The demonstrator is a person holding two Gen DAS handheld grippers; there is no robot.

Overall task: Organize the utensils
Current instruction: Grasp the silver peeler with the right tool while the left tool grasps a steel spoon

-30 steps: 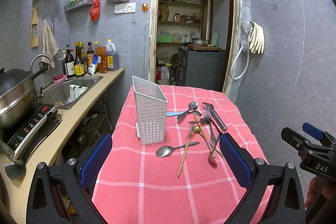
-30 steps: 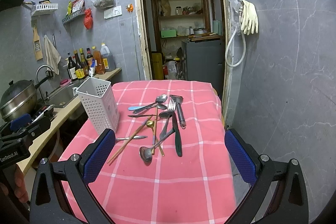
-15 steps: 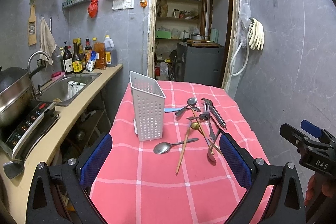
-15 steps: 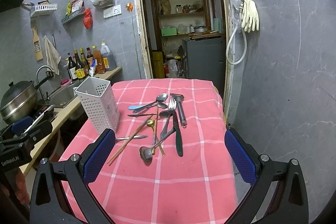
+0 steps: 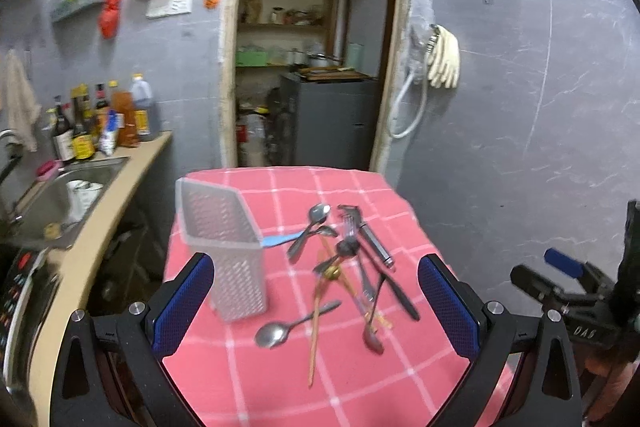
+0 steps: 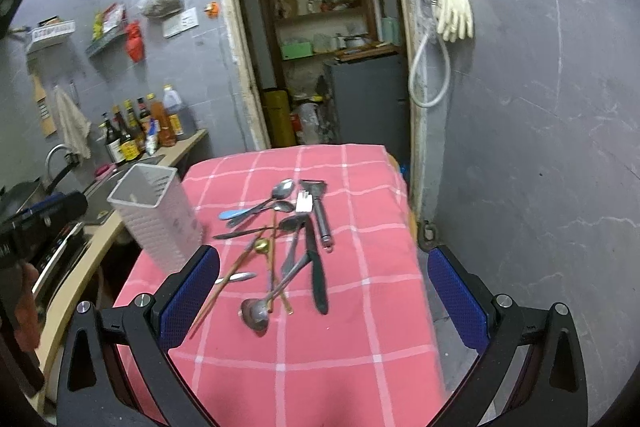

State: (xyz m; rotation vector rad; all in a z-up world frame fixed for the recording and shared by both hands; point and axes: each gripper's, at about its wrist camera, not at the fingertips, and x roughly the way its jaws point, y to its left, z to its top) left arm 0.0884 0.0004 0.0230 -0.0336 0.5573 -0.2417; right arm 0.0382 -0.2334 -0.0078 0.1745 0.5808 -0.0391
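A white perforated utensil holder stands upright on the left of a table with a pink checked cloth; it also shows in the right wrist view. Beside it lies a loose pile of spoons, a fork, wooden chopsticks, a black-handled knife and a peeler. My left gripper is open and empty above the near half of the table. My right gripper is open and empty, also above the near half.
A kitchen counter with a sink, bottles and a stove runs along the left. A doorway opens behind the table. A grey wall with hanging gloves is on the right.
Both views have shifted and tilted down; the table and utensils now sit lower and nearer in each. Both grippers stay open and empty.
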